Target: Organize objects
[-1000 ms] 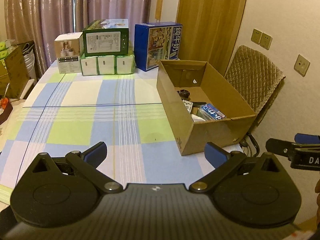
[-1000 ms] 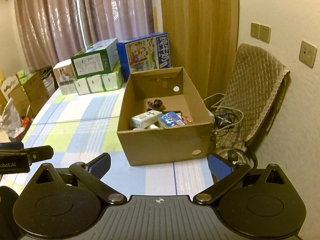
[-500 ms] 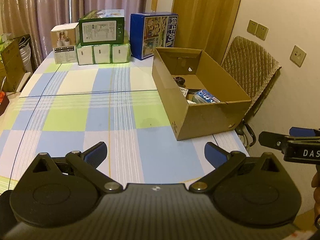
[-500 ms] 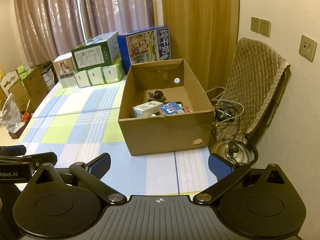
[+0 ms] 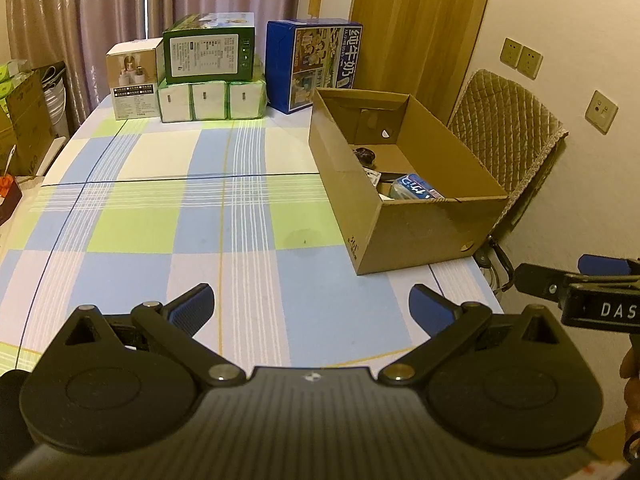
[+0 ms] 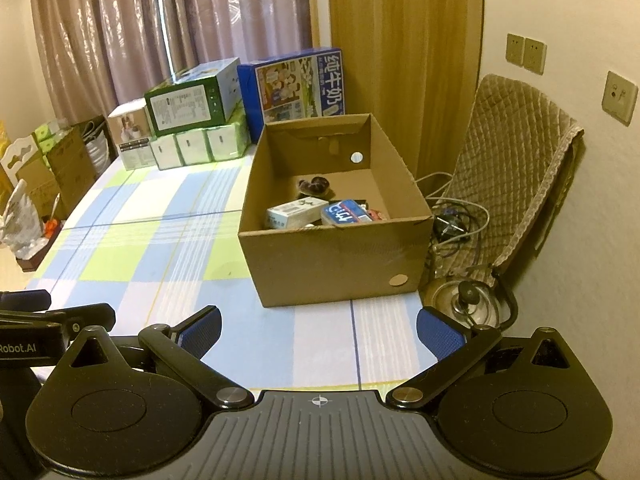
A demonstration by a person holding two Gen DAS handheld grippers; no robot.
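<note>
An open cardboard box (image 5: 424, 232) (image 6: 332, 260) stands on the right side of the checked tablecloth (image 5: 192, 216) (image 6: 160, 232). Inside it lie a white carton (image 6: 296, 212), a blue packet (image 5: 418, 188) (image 6: 344, 213) and a small dark object (image 5: 364, 156) (image 6: 314, 186). My left gripper (image 5: 310, 310) hovers open over the table's near edge, with nothing between its fingers. My right gripper (image 6: 318, 330) is open and empty too, facing the box's front wall. Each gripper's tip shows at the edge of the other's view.
Stacked boxes stand at the table's far end: a green one (image 5: 210, 50) on white packs (image 5: 212, 100), a white box (image 5: 134, 78), a blue milk carton box (image 5: 316, 64). A quilted chair (image 6: 516, 168), cables and a metal kettle (image 6: 468, 304) sit right of the table.
Both grippers have drawn back from the box and risen a little; the box looks smaller and farther. Both stayed open and empty.
</note>
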